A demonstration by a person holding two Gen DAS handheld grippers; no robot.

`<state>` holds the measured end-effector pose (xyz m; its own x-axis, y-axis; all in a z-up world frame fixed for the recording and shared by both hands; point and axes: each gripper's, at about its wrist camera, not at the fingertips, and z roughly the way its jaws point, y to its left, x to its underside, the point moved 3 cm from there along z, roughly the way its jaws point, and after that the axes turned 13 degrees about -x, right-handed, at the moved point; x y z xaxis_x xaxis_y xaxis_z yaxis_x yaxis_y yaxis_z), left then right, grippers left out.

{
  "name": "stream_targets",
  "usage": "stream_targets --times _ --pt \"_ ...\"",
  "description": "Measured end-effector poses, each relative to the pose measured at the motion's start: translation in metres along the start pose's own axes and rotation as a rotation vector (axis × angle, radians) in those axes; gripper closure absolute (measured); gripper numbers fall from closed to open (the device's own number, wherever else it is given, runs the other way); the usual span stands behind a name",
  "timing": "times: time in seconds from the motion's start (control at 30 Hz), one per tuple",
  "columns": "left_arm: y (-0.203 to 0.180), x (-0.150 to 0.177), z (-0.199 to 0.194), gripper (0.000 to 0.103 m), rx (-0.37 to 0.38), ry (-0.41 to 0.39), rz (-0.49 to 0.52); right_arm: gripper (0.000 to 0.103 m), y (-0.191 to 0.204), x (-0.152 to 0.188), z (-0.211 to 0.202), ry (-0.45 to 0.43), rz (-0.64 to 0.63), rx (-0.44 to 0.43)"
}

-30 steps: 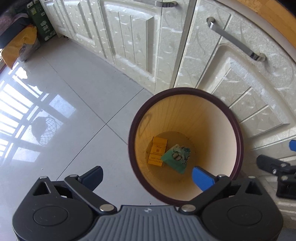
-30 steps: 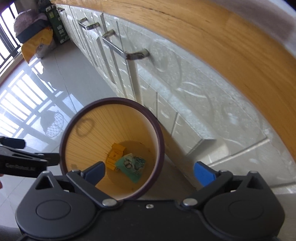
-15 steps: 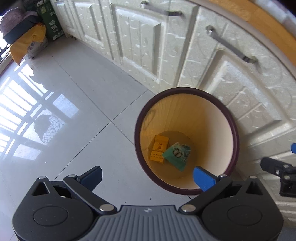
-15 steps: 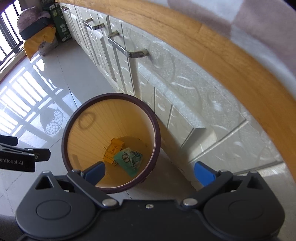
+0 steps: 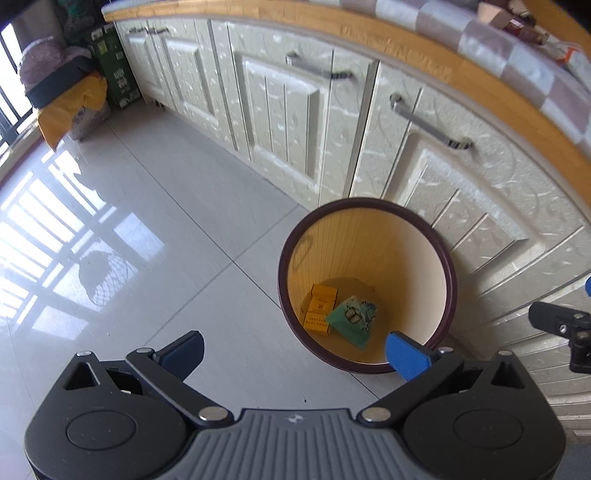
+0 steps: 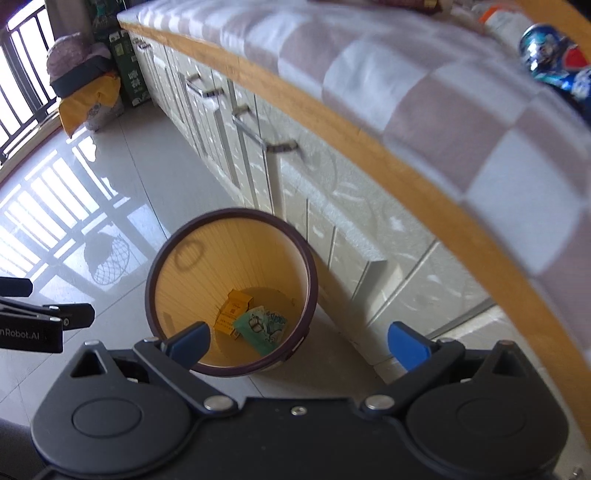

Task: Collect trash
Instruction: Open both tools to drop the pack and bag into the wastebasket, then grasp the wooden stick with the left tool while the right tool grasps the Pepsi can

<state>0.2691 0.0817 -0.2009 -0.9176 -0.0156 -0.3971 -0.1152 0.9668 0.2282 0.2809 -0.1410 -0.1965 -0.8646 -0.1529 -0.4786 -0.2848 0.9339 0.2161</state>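
Observation:
A round bin with a dark purple rim (image 5: pixel 369 201) (image 6: pixel 229 212) stands on the tiled floor against the cabinets. Inside lie an orange carton (image 5: pixel 319 310) (image 6: pixel 232 312) and a green packet (image 5: pixel 352 319) (image 6: pixel 260 326). My left gripper (image 5: pixel 293 349) is open and empty, high above the floor just left of the bin. My right gripper (image 6: pixel 299 341) is open and empty, above the bin's right edge. A blue drink can (image 6: pixel 554 59) lies on the checkered counter top at the upper right of the right wrist view.
Cream cabinets with metal handles (image 5: pixel 430 123) run along the back under a wood-edged counter (image 6: pixel 369 147). A yellow sack (image 5: pixel 70 110) and a green box (image 5: pixel 118 74) stand in the far left corner. More items (image 5: pixel 517 26) lie on the counter.
Both grippers have risen and pulled back from the bin, which now looks smaller and lower. The counter top and the can have come into view. Both stay open.

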Motion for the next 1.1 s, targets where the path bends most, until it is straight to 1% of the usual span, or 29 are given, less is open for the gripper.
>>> stream_targets --times 0.2,0.37,0.5,0.57,0.67,0.83,0.93,1.0,1.1 --pt "0.001 0.008 -0.028 0.0 0.002 -0.047 -0.025 0.0 0.003 0.001 -0.038 -0.07 -0.021 0.012" --pt "-0.001 0.016 -0.059 0.0 0.011 -0.106 -0.044 0.0 0.004 0.006 -0.071 -0.126 -0.037 0.03" --pt "0.0 0.017 -0.086 0.0 0.028 -0.163 -0.08 0.0 0.003 0.006 -0.103 -0.2 -0.042 0.04" --pt "0.0 0.016 -0.1 0.0 0.022 -0.203 -0.094 0.0 0.001 0.007 -0.118 -0.241 -0.039 0.049" --pt "-0.003 0.013 -0.121 0.0 0.039 -0.254 -0.116 0.0 -0.007 0.007 -0.14 -0.301 -0.027 0.069" --pt "-0.016 -0.001 -0.155 0.0 0.049 -0.383 -0.123 0.0 -0.02 0.0 -0.179 -0.421 -0.019 0.106" --pt "-0.027 -0.017 -0.173 0.0 0.083 -0.465 -0.123 0.0 -0.029 -0.005 -0.199 -0.487 -0.019 0.132" --pt "-0.036 -0.029 -0.184 0.0 0.107 -0.505 -0.127 0.0 -0.037 -0.01 -0.21 -0.527 -0.017 0.157" --pt "-0.048 -0.049 -0.194 0.0 0.122 -0.556 -0.142 0.0 -0.046 -0.018 -0.222 -0.572 -0.022 0.19"
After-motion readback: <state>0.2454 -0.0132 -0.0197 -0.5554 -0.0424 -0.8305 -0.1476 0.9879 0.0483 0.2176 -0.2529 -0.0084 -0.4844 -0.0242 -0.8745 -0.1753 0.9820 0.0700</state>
